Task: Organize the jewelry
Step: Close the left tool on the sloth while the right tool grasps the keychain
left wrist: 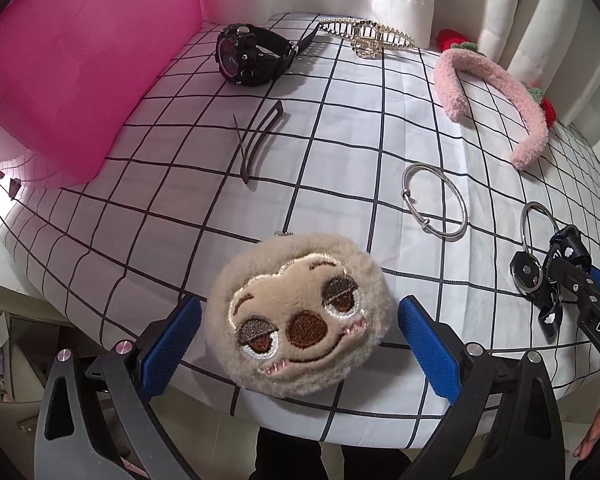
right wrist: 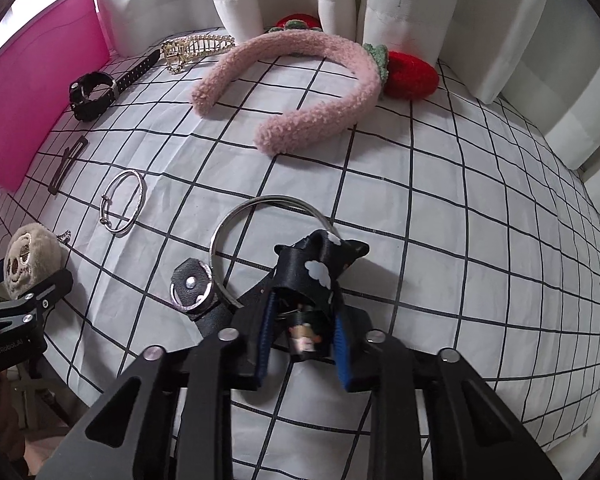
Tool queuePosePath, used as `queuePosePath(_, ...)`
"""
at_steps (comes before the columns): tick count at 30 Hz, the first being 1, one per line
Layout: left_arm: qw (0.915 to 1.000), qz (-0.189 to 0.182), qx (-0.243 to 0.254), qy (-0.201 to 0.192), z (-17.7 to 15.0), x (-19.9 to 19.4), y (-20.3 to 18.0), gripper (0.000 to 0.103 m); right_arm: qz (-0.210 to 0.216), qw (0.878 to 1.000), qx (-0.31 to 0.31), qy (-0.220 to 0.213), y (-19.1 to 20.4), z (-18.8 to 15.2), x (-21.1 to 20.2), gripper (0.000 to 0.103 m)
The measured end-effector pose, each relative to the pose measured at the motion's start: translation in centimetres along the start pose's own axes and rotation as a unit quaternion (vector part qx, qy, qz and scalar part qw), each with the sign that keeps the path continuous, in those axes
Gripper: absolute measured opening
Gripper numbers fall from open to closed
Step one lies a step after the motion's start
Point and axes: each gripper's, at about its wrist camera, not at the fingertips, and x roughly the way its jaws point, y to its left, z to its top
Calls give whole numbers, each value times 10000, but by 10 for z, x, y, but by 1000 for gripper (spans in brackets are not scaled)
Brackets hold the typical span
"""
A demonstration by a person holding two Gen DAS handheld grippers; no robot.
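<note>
My left gripper point(left wrist: 300, 340) is open, its blue pads on either side of a beige plush face charm point(left wrist: 300, 314) that lies near the table's front edge. My right gripper point(right wrist: 304, 336) is shut on a black ribbon bow keychain point(right wrist: 320, 264) with a large metal ring point(right wrist: 259, 216); it also shows in the left wrist view point(left wrist: 556, 276). A silver bangle point(left wrist: 434, 200), a dark hair clip point(left wrist: 257, 140), a black watch point(left wrist: 251, 54), a gold claw clip point(left wrist: 370, 36) and a pink fluffy headband point(left wrist: 496, 92) lie on the checked cloth.
A pink bin point(left wrist: 67, 68) stands at the left on the cloth point(left wrist: 340, 128). White padded walls point(right wrist: 520, 40) close the back and right. Red knitted strawberries point(right wrist: 410, 74) sit on the headband. The table's front edge drops off below my left gripper.
</note>
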Motion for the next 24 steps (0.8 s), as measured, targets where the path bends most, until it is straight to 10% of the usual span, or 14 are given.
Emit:
queuePosePath(10, 9998, -101, -111, -138, 2, -5, 9, 59, 532, 9973, 422, -286, -15, 7, -14, 11)
queuePosePath(24, 9969, -372, -101, -693, 24, -51, 15, 54, 877, 9896, 681, -920, -29, 22, -70, 11)
